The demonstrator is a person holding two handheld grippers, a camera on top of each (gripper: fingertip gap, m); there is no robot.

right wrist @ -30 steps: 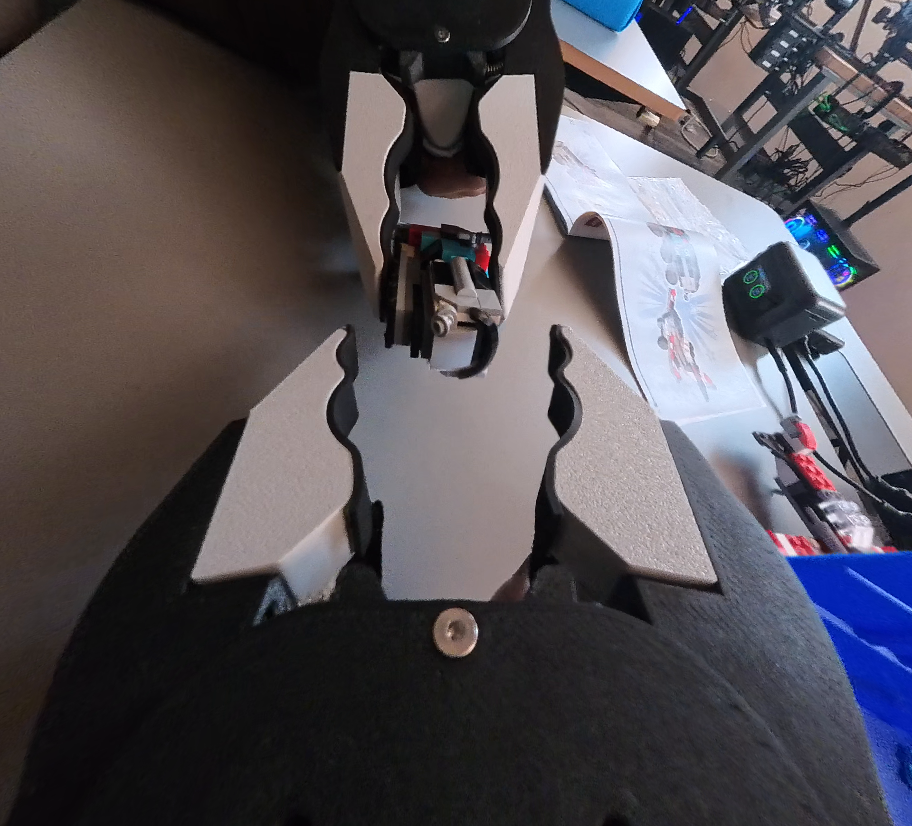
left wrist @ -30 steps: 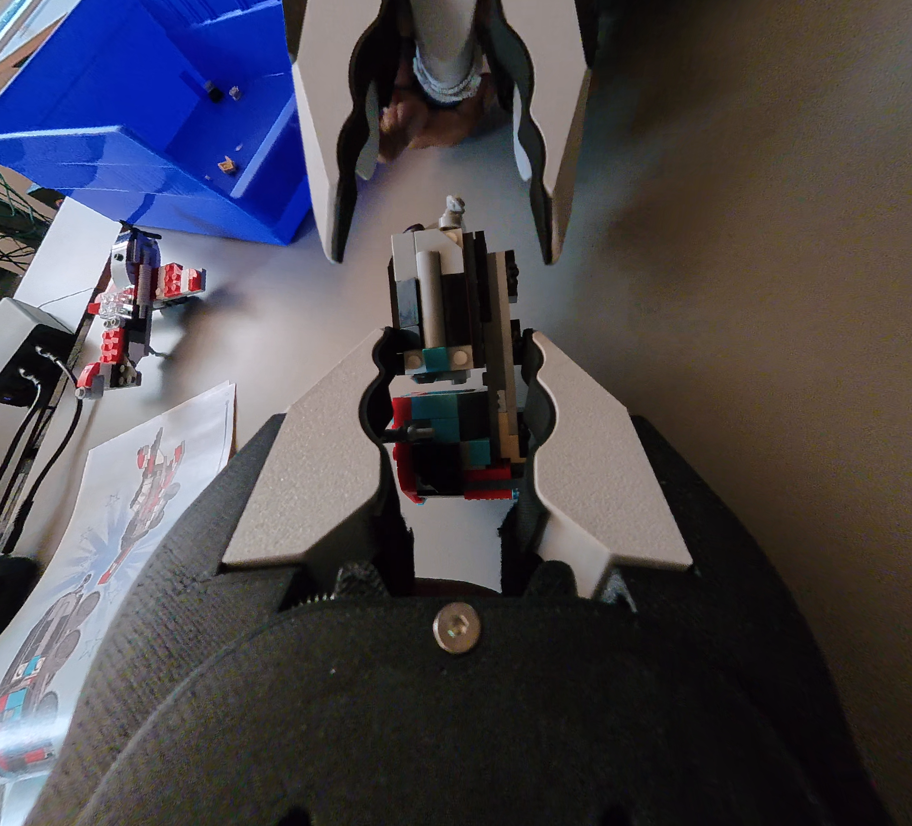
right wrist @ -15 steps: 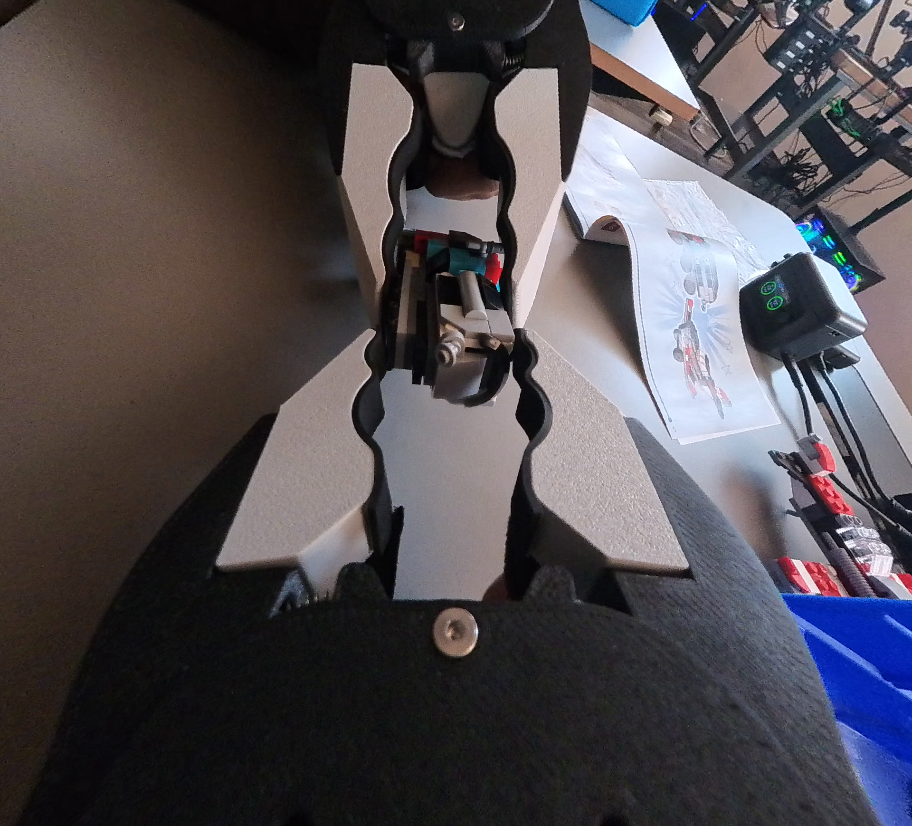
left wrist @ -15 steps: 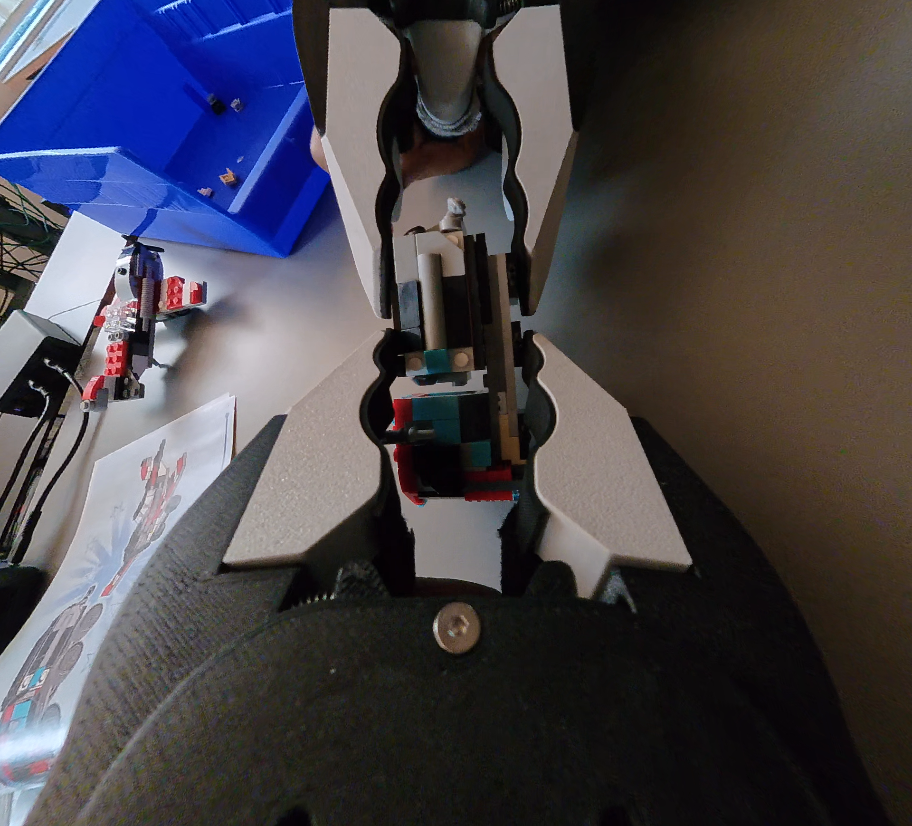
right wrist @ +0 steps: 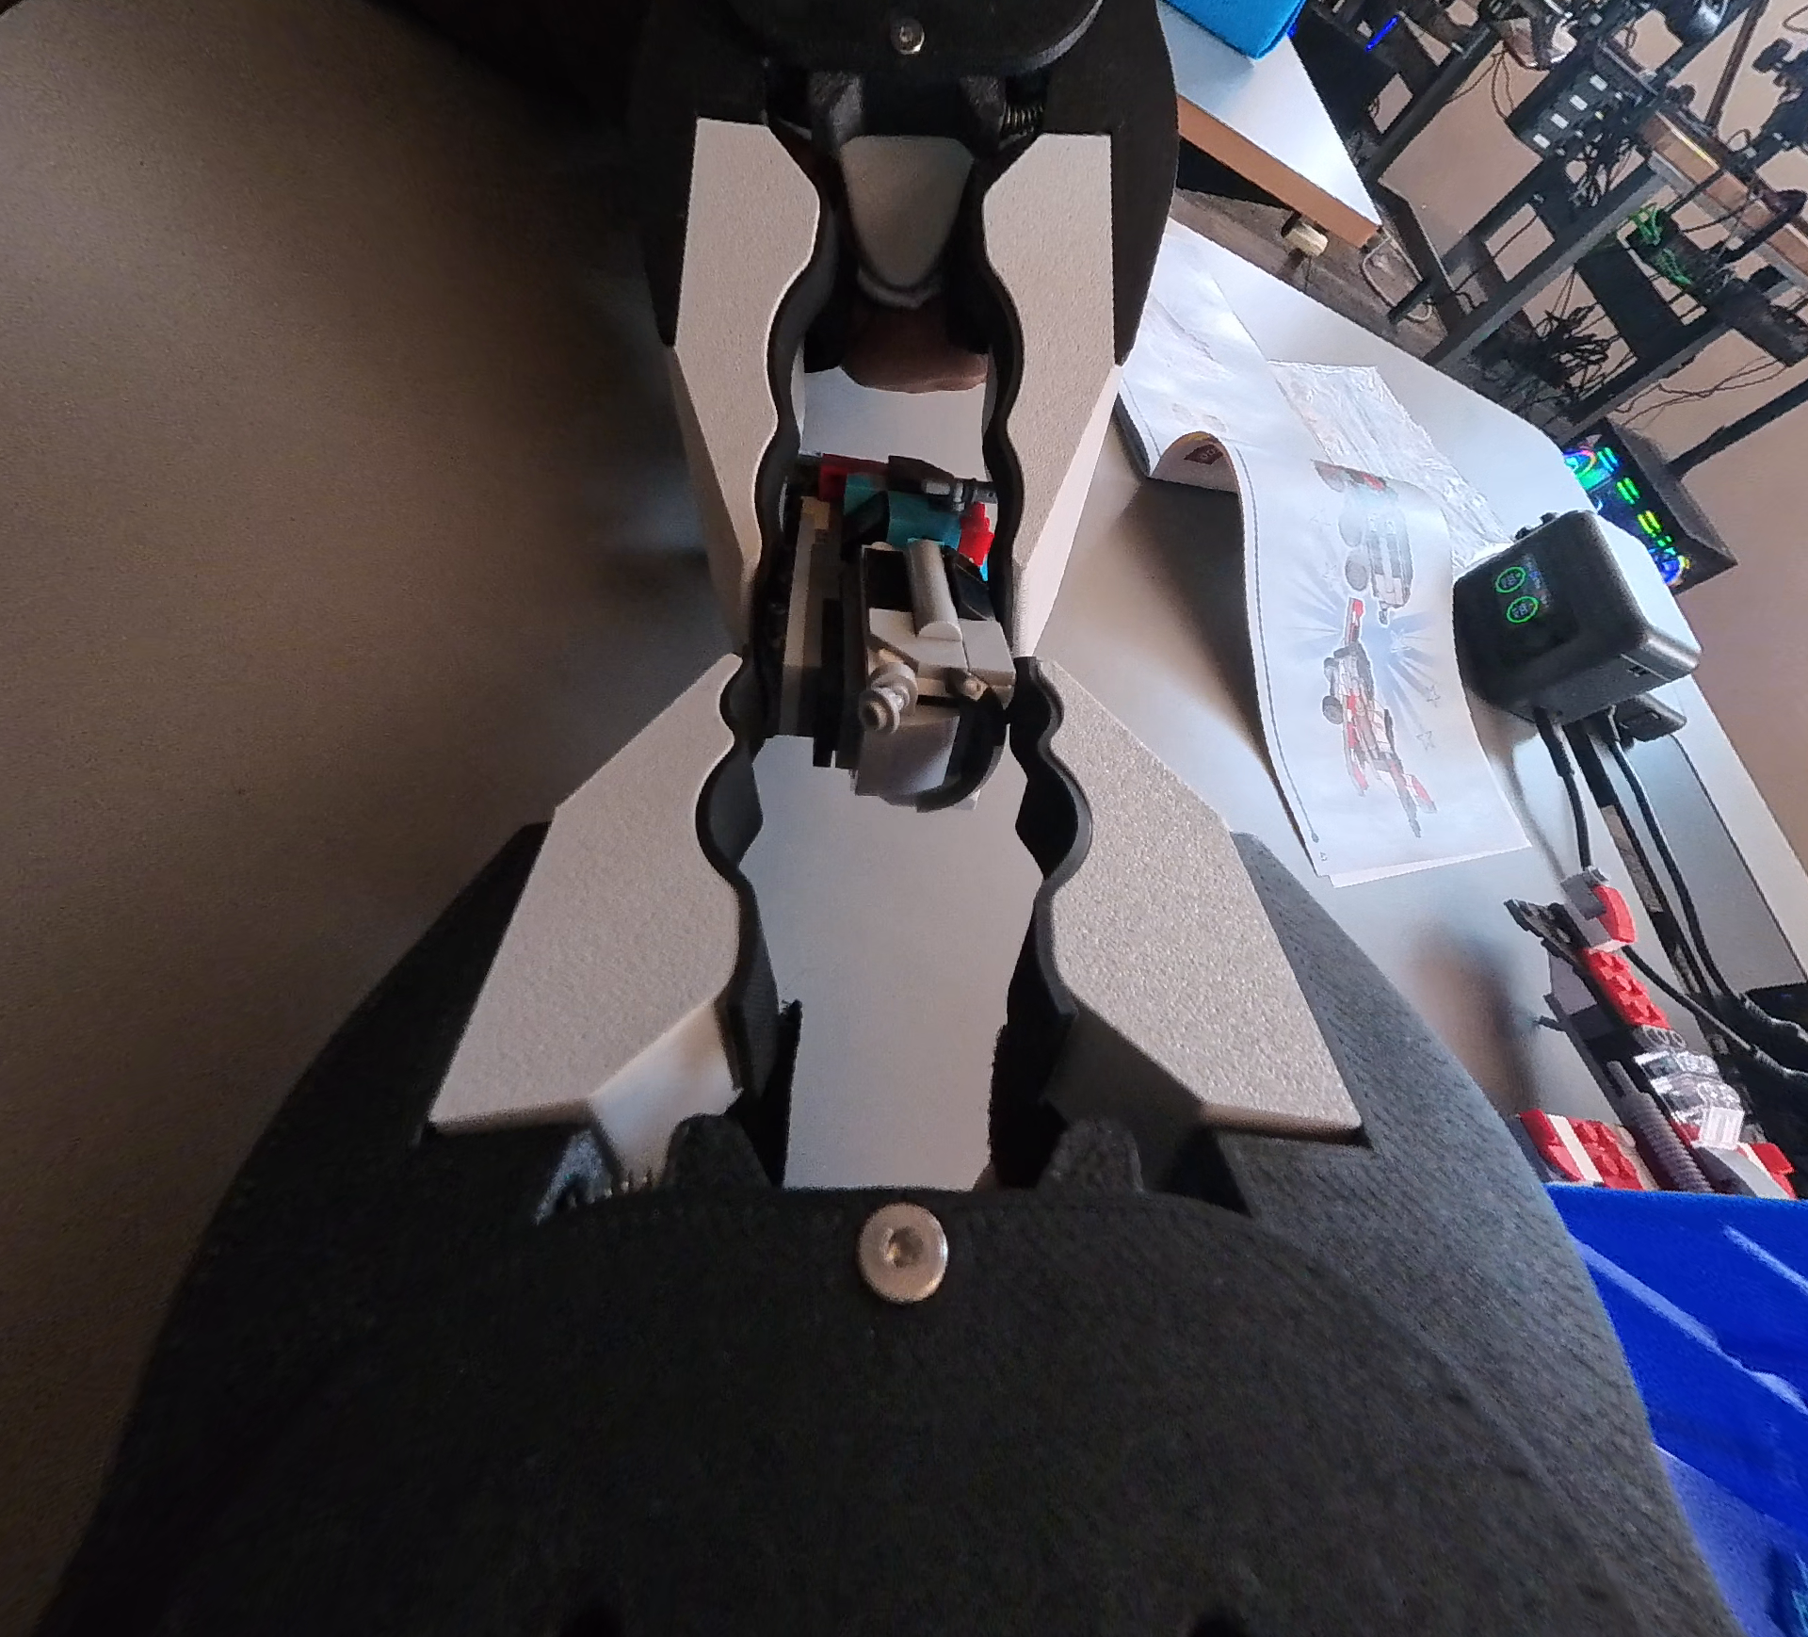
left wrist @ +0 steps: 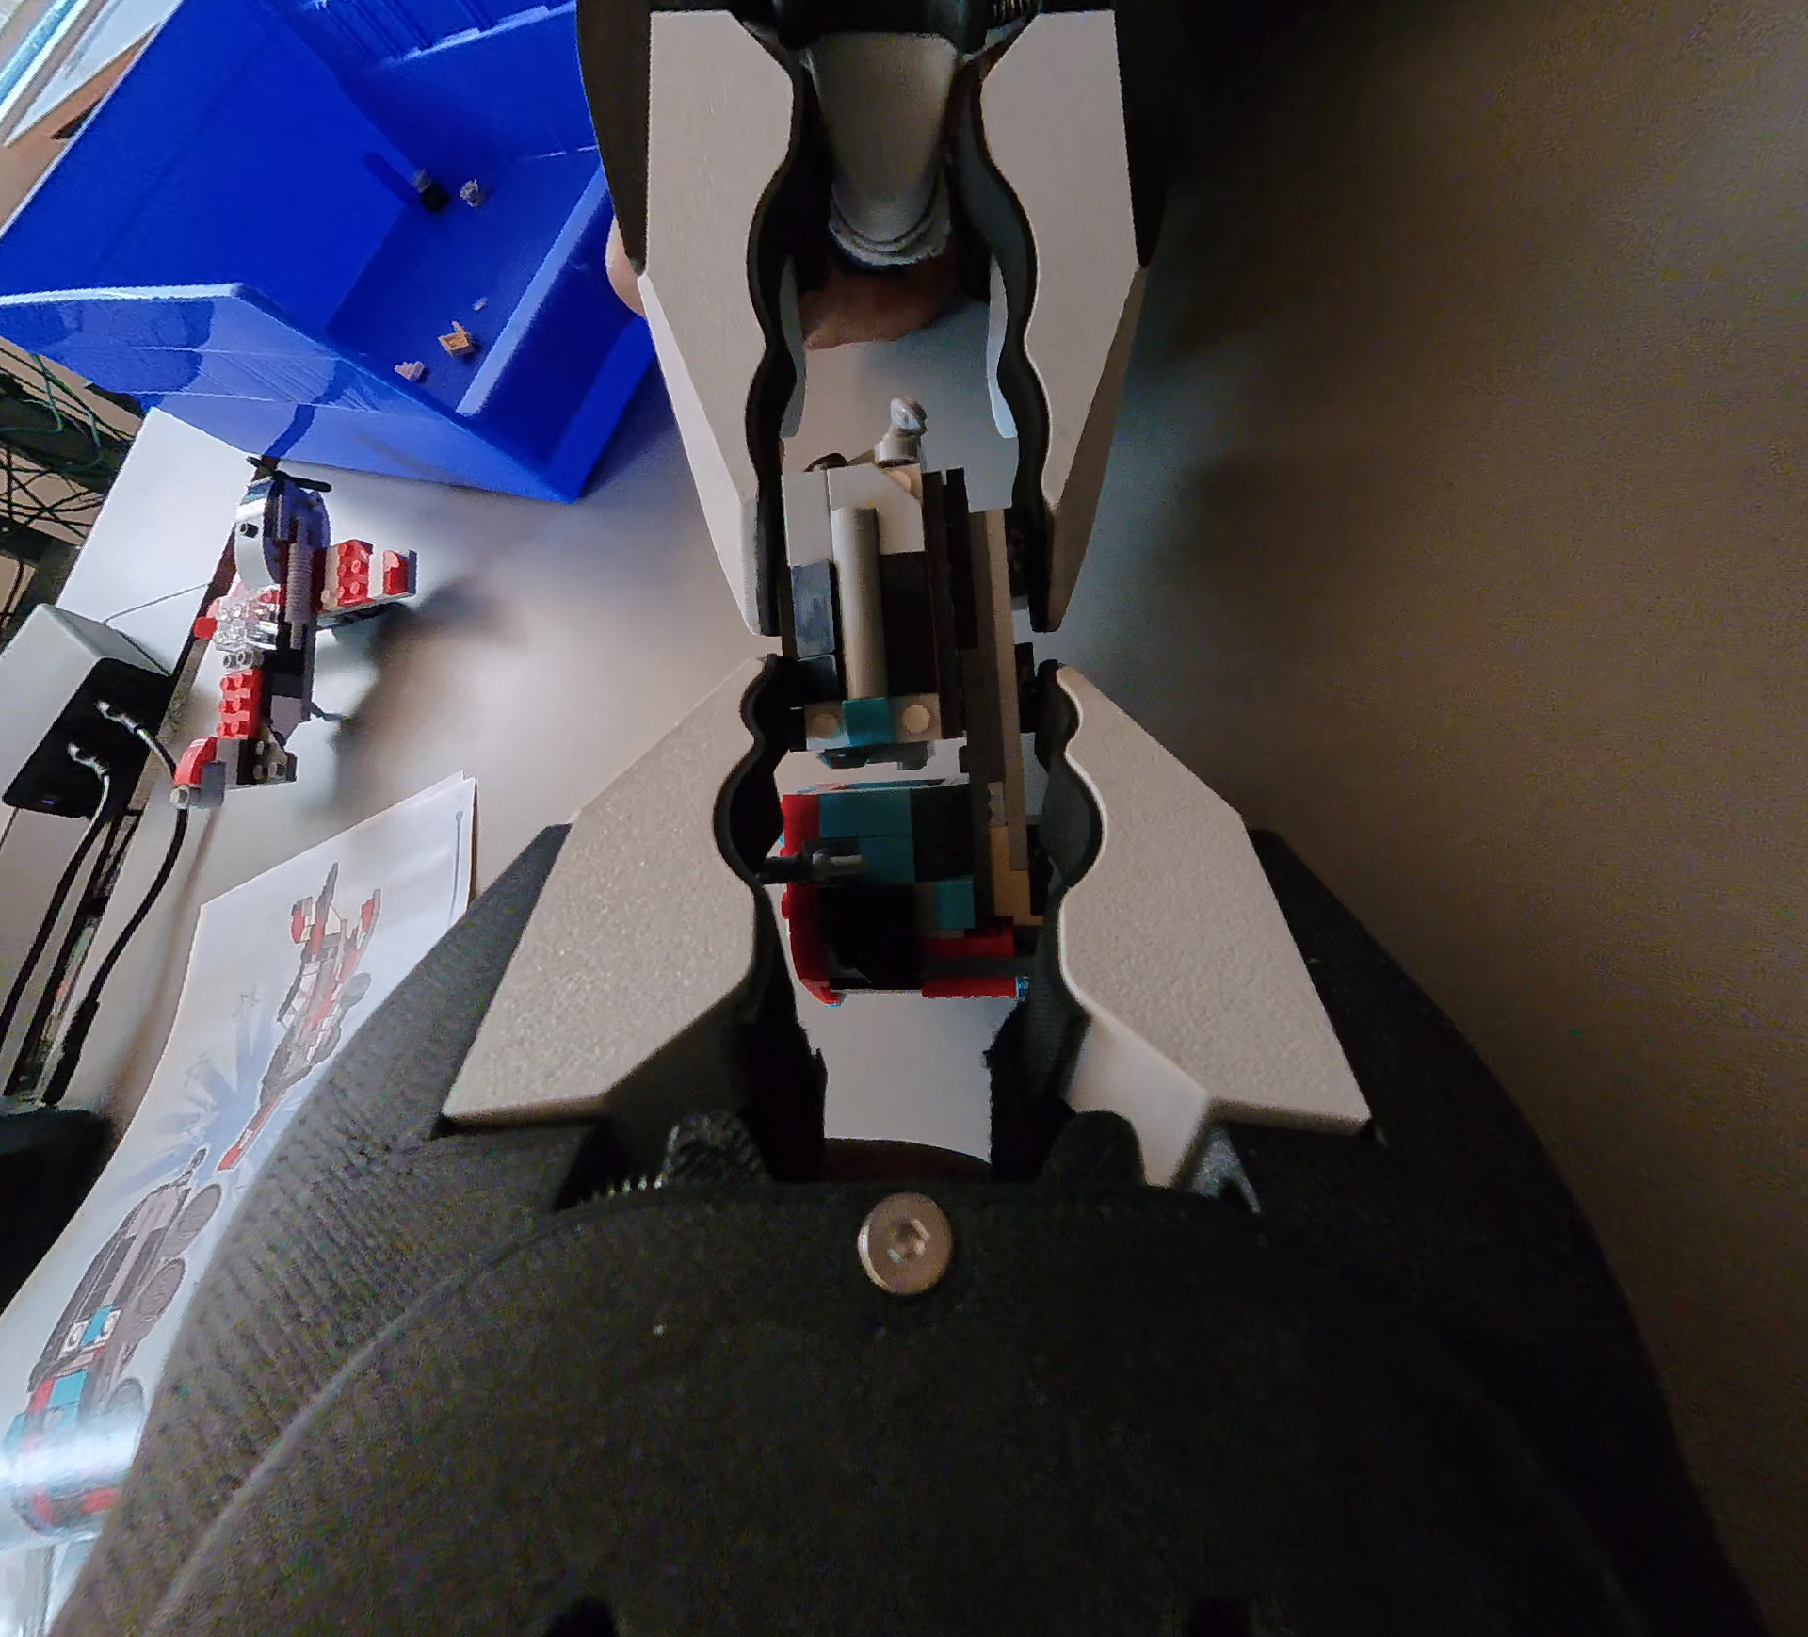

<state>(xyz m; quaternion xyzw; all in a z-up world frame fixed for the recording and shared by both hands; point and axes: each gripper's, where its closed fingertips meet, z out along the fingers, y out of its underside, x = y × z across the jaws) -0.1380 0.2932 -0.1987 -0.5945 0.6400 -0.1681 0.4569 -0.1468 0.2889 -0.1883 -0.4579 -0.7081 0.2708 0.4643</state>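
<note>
A small brick model [left wrist: 900, 709] of grey, black, teal and red pieces hangs above the grey table [left wrist: 548, 611], held from both ends. My left gripper [left wrist: 910, 680] is shut on its red and teal end, with both pads pressed on its sides. The right gripper [left wrist: 905, 602] comes in from the top of the left wrist view and clamps the grey end. In the right wrist view my right gripper [right wrist: 885, 690] is shut on the grey end of the model [right wrist: 881, 641]. The left gripper [right wrist: 881, 611] faces it and grips the far end.
A blue bin [left wrist: 323, 220] with a few small pieces stands at the left. A red and purple brick model [left wrist: 284, 641], an open instruction booklet [left wrist: 293, 1052] and a black box with cables [right wrist: 1565, 611] lie on the table. Racks of equipment [right wrist: 1614, 24] stand beyond. Only a small space, under 4 cm, lies between the two pairs of fingers.
My right gripper moved in toward the left one and its fingers came together on the grey end of the model. My left gripper kept its hold and barely moved.
</note>
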